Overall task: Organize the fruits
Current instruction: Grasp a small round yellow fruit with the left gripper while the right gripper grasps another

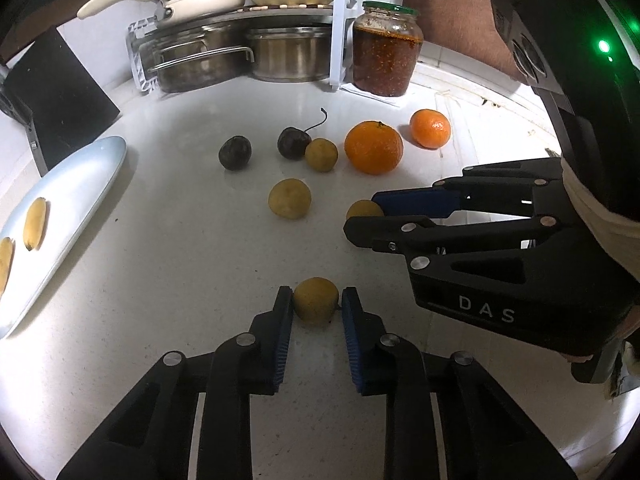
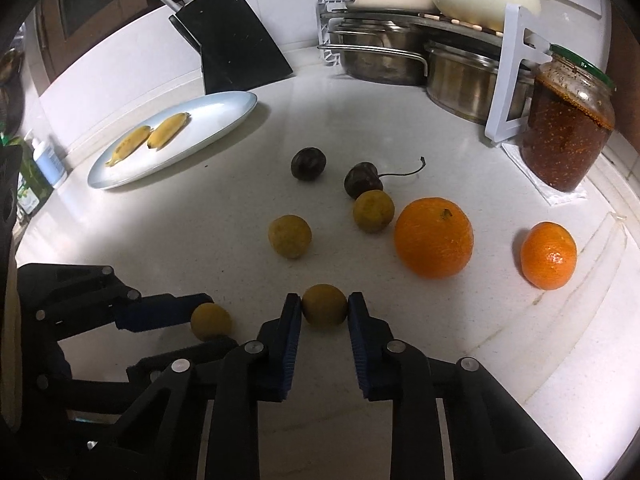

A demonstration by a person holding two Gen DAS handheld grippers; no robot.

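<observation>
Bananas (image 2: 150,139) lie on the plate (image 2: 224,112), left of fruits (image 2: 370,210).

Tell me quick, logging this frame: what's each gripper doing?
Left gripper: closed around a small yellow fruit.
Right gripper: closed around another small yellow fruit.

Glossy speckled white counter (image 2: 224,248), 2 shiny steel pots (image 2: 376,56), matt black plastic grippers (image 2: 324,312), glass jar (image 2: 566,132).

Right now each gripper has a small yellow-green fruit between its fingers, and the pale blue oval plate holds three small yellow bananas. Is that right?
Not quite: the pale blue oval plate holds two small yellow bananas, not three, as the right wrist view shows. The rest stands: the left gripper and the right gripper each have a small yellow-green fruit between their fingers.
</observation>
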